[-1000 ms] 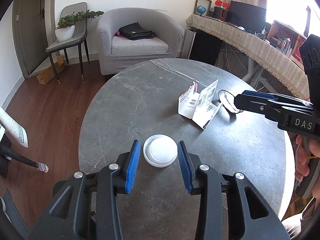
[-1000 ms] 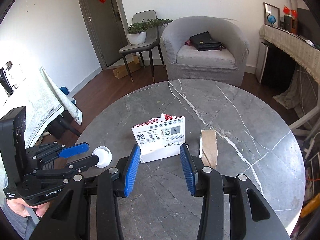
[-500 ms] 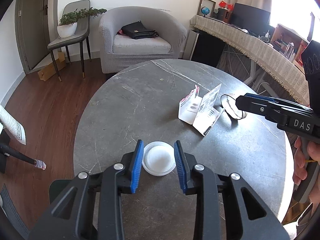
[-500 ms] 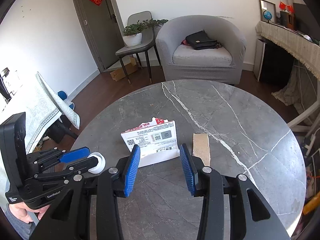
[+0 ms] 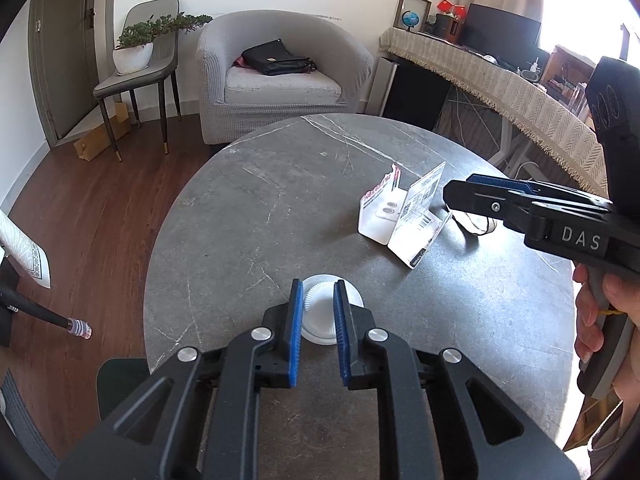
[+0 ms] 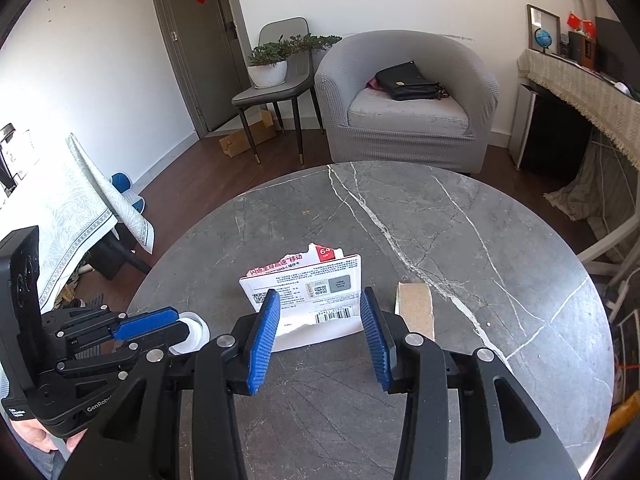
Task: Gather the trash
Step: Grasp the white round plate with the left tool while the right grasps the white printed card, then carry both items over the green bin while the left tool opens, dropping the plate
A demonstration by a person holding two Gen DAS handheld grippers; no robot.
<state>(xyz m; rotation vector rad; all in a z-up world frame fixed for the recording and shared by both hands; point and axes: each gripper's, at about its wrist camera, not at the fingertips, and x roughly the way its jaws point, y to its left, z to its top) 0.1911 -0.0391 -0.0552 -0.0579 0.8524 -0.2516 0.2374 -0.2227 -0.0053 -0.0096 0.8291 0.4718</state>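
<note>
left wrist: left gripper (image 5: 317, 304) jaws have just been closing, now pinching the white lid (image 5: 320, 314) near the table (image 5: 248, 208) edge; thin lid risks buckling or popping free. right wrist: right gripper (image 6: 320, 320) jaws opening, holding nothing, straddling the torn card packaging (image 6: 308, 292) mid-table; may skid.

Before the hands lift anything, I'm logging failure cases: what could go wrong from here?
The left gripper has just been closing across the white lid, which looks crumpled between the pads; it may buckle further or pop out when lifted. The right gripper, jaws just opening, straddles the torn packaging card without pressing it; the thin standing card could tip flat or slide, possibly against the cardboard piece.
</note>
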